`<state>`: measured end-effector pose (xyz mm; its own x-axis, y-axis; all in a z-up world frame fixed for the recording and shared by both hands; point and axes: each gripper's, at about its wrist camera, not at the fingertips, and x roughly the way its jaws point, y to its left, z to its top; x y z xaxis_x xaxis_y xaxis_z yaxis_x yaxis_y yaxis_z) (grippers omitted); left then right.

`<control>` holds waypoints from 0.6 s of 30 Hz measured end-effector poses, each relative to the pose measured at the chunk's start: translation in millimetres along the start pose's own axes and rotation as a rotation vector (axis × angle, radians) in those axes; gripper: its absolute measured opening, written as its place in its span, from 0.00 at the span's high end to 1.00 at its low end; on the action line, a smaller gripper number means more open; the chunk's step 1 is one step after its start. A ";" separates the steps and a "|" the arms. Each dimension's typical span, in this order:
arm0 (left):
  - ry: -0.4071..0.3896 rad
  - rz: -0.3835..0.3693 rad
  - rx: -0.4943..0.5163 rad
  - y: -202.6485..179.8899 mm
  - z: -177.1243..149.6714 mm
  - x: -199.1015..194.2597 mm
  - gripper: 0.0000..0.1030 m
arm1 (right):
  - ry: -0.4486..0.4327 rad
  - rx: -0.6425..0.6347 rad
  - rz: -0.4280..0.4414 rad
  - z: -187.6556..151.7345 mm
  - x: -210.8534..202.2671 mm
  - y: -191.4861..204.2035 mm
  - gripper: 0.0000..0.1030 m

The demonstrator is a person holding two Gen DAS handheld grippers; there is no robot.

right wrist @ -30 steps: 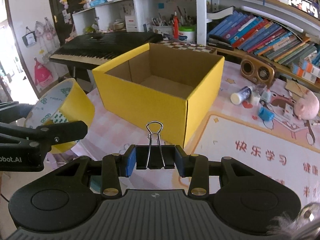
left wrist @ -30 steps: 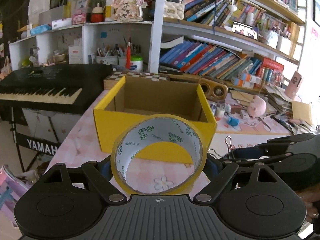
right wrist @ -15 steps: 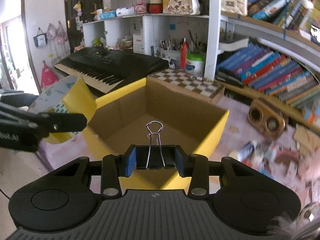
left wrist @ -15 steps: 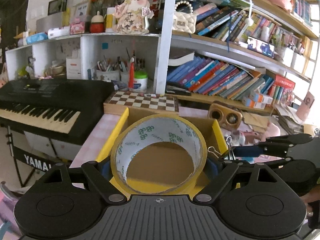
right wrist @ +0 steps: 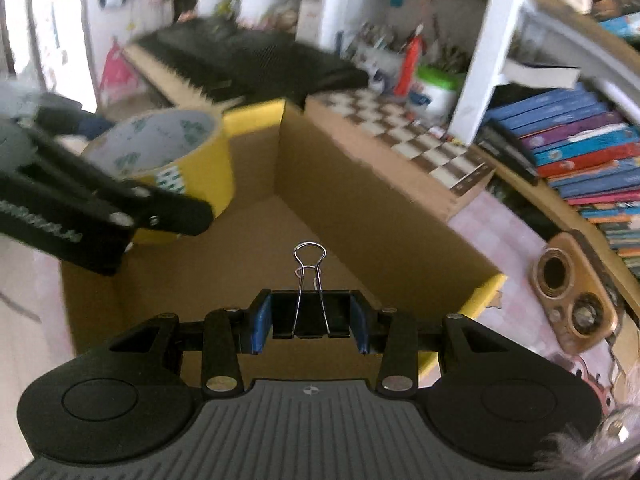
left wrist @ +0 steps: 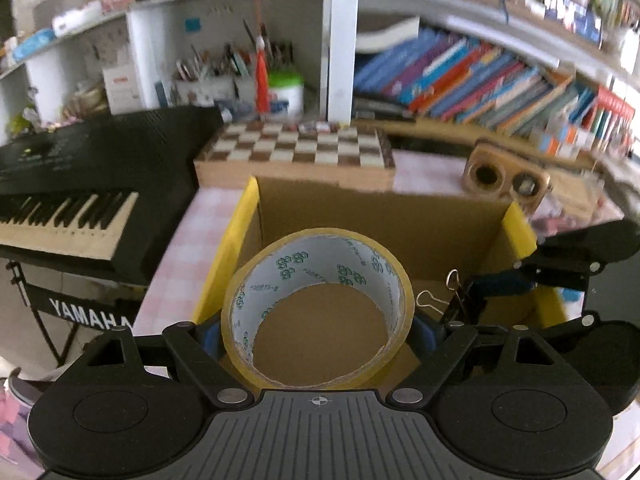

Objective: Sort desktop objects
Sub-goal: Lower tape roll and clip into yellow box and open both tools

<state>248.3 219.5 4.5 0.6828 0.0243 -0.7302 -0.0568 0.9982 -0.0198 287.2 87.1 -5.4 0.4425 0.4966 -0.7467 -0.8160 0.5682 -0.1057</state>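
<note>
My left gripper [left wrist: 318,330] is shut on a yellow roll of tape [left wrist: 240,316] and holds it upright over the open yellow cardboard box [left wrist: 236,236]. The tape roll [right wrist: 176,160] and the left gripper [right wrist: 182,210] also show in the right wrist view, above the box's left side. My right gripper [right wrist: 308,322] is shut on a black binder clip [right wrist: 308,314] with wire handles and holds it above the box interior [right wrist: 360,216]. In the left wrist view the clip [left wrist: 456,300] and right gripper [left wrist: 500,286] are at the right, over the box.
A chessboard box [left wrist: 298,154] stands just behind the yellow box. A black Yamaha keyboard [left wrist: 80,184] is to the left. A wooden speaker [left wrist: 504,180] sits at the right on the pink desk. Bookshelves [left wrist: 480,72] fill the back.
Both grippers moved forward and over the box opening, carrying the tape and the clip; the box interior now lies directly beneath them.
</note>
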 end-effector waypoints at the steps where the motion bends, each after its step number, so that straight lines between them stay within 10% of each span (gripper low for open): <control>1: 0.013 0.000 0.005 -0.4 1.0 5.5 0.15 | 0.017 -0.017 0.004 0.3 6.2 -0.7 0.63; 18: 0.139 0.055 0.180 -21.9 14.6 55.7 0.10 | 0.108 -0.326 0.004 5.2 46.0 -0.6 0.52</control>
<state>298.2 199.8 -25.8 0.5747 0.0837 -0.8141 0.0482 0.9896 0.1358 310.0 113.0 -36.3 0.4115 0.4164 -0.8107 -0.9012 0.3185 -0.2938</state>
